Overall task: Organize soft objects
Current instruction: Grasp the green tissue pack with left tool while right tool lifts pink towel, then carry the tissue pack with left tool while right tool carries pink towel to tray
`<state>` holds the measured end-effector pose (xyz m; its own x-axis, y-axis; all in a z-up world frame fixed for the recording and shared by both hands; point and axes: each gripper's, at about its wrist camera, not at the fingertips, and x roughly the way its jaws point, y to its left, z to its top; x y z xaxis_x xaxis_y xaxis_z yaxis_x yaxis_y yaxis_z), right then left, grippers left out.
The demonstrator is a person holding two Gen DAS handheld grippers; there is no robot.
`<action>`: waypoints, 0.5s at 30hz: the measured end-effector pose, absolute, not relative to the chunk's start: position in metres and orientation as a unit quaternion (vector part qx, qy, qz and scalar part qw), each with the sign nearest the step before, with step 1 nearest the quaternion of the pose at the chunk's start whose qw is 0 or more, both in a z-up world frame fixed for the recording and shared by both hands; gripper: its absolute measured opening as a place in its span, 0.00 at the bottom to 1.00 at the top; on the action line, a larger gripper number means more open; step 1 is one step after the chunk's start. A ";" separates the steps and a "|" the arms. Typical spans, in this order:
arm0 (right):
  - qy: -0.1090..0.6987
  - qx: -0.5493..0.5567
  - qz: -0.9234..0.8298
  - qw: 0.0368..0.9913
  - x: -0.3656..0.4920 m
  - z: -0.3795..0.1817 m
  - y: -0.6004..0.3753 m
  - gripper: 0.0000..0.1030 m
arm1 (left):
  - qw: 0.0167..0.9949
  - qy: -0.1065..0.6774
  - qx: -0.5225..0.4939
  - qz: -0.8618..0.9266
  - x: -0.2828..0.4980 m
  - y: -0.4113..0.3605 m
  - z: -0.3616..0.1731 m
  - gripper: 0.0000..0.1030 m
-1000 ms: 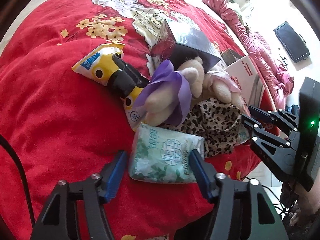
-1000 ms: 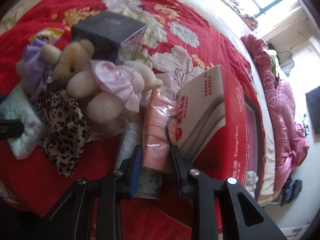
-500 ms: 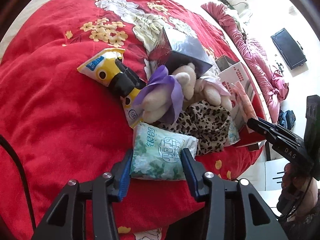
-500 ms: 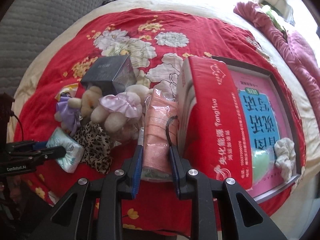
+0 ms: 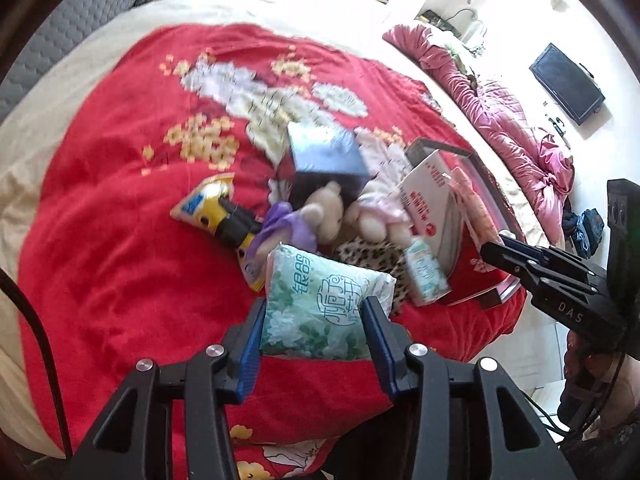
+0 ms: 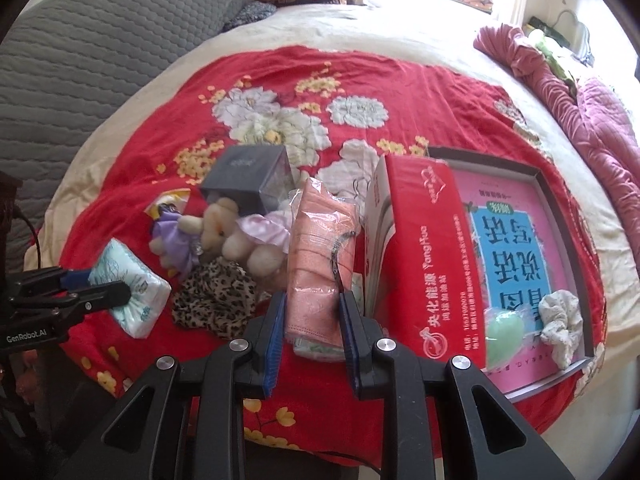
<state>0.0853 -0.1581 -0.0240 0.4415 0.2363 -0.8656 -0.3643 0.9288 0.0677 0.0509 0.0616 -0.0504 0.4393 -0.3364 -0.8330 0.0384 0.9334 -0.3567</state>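
Red floral quilt (image 6: 280,92) spread over the bed, everything piled toward its near edge. Largest item on it: open shallow box (image 6: 560,184) with a pink-and-blue lining, a red carton (image 6: 424,248) standing against its left wall; a green soft piece (image 6: 505,332) and a white scrunchie (image 6: 560,318) lie inside the box. Left of the carton, the heap: grey cube box (image 6: 244,178), two plush bears (image 6: 224,236), leopard-print fabric (image 6: 216,300), yellow snack bag (image 5: 204,204). Left gripper (image 5: 316,320) clamps the green tissue pack (image 5: 320,304) by both sides, pack clear of the quilt. Right gripper (image 6: 312,320) pinches the pink wrapped towel (image 6: 320,260), a second small pack seemingly caught beneath it. Step in hand, by my reading: both soft items picked and lifted, carry not yet done. Next calls for swinging each over the carton wall into the box and releasing, one at a time to avoid collision.
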 end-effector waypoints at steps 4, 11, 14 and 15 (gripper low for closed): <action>0.482 -0.068 0.180 0.855 0.079 -0.006 -0.163 0.26 | 0.845 0.504 -0.132 -0.116 0.051 0.052 -0.031 0.46; 0.450 -0.070 0.175 0.873 0.068 0.027 -0.177 0.26 | 0.858 0.484 -0.110 -0.128 0.056 0.026 0.002 0.46; 0.439 -0.067 0.171 0.880 0.063 0.040 -0.188 0.26 | 0.864 0.475 -0.101 -0.132 0.057 0.014 0.016 0.46; 0.437 -0.066 0.170 0.881 0.062 0.042 -0.190 0.26 | 0.865 0.473 -0.099 -0.134 0.059 0.010 0.019 0.46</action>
<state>0.0621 -0.1899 0.0420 0.5607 0.2428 -0.7916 -0.3579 0.9332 0.0327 0.0585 0.0103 0.0191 0.5163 -0.3256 -0.7921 0.1375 0.9444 -0.2985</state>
